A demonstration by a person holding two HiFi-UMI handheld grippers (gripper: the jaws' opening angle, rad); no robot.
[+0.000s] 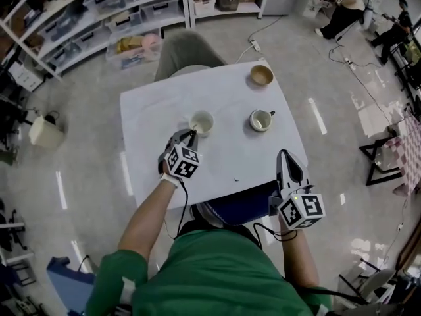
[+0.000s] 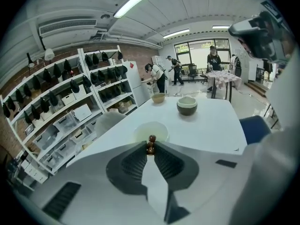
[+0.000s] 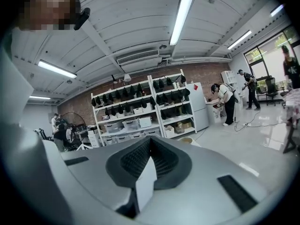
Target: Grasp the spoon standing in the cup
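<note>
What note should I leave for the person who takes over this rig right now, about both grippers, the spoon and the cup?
The left gripper is shut on the brown beaded handle of the spoon, just above the cream cup.
The right gripper is shut and empty, near the near right corner of the table.
Things: the cream cup stands mid-table with the spoon in it. A second cup and a wooden bowl stand further right.
Done: the spoon is grasped.
Left: it is not yet lifted out; check that the grip holds on the thin handle.
</note>
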